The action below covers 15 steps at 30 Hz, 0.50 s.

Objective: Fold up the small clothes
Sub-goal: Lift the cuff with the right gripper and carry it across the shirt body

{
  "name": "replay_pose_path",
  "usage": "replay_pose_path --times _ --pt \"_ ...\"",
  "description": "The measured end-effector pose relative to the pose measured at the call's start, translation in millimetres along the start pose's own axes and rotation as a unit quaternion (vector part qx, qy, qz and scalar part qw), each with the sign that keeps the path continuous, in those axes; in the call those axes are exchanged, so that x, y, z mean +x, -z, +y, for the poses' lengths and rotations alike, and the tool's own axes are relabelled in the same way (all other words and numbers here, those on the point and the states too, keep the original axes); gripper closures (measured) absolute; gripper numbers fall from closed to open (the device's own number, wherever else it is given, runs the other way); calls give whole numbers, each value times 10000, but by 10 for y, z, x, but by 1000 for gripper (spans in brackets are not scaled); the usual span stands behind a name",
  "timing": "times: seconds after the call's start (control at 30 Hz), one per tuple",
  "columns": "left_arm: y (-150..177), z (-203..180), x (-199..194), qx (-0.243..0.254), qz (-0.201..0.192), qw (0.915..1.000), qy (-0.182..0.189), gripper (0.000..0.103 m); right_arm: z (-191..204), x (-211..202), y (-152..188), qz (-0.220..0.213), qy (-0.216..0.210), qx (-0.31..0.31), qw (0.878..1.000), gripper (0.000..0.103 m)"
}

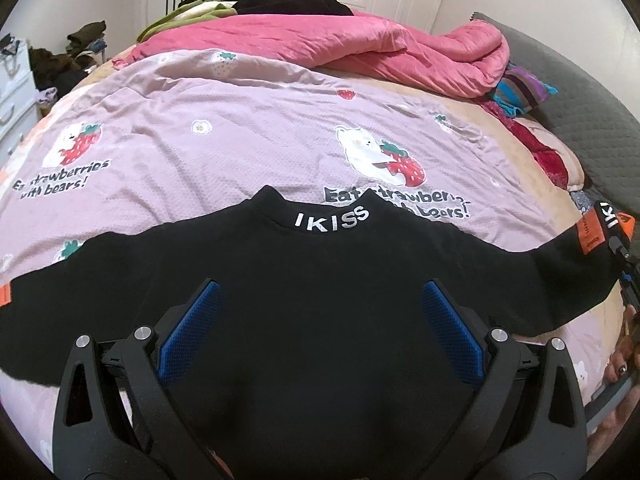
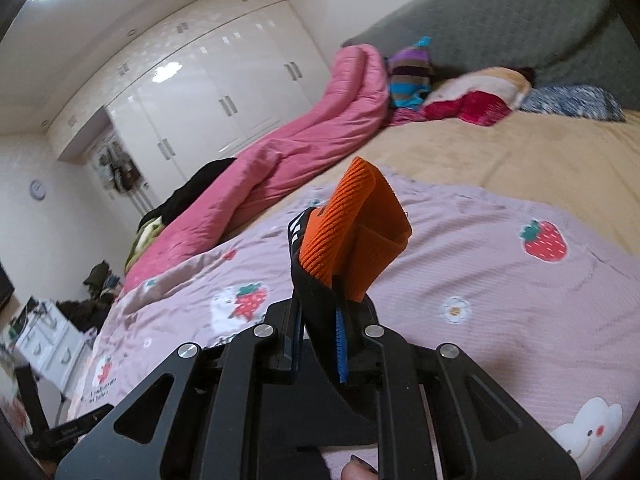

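Note:
A black sweater [image 1: 312, 280] with "IKISS" on its collar lies spread on the pink strawberry-print sheet [image 1: 224, 132], sleeves out to both sides. My left gripper [image 1: 324, 320] hovers over the sweater's body, open, its blue pads [image 1: 192, 332] wide apart with nothing pinched. The sleeve on the right, with an orange patch [image 1: 587, 236], rises toward the frame edge, where my right gripper [image 1: 622, 258] holds it. In the right wrist view my right gripper [image 2: 320, 320] is shut on that sleeve end, and the orange ribbed cuff [image 2: 356, 224] sticks up above the fingers, lifted off the sheet [image 2: 500, 272].
A bunched pink quilt [image 1: 360, 44] lies across the far side of the bed, with dark clothes [image 1: 280, 2] behind it. Pillows [image 2: 472, 96] and a grey headboard [image 2: 500, 20] are on the right. White wardrobes [image 2: 208, 96] and a drawer unit [image 1: 14, 96] stand beyond the bed.

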State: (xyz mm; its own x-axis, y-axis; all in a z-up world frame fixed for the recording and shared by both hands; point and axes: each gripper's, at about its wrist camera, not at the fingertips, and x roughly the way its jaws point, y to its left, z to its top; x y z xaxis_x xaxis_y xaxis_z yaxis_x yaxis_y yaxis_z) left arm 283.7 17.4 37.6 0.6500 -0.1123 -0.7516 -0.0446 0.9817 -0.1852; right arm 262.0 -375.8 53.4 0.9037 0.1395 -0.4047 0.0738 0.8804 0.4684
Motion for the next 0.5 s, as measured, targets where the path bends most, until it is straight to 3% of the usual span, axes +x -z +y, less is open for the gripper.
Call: replay_pose_path --times 0.37,0.5 --pt "158 360 -117 -321 100 9994 46 9 500 27 168 141 -485 -567 9971 91" --pt "204 525 -90 -591 254 9974 316 9 700 30 253 209 -646 -814 9944 91"
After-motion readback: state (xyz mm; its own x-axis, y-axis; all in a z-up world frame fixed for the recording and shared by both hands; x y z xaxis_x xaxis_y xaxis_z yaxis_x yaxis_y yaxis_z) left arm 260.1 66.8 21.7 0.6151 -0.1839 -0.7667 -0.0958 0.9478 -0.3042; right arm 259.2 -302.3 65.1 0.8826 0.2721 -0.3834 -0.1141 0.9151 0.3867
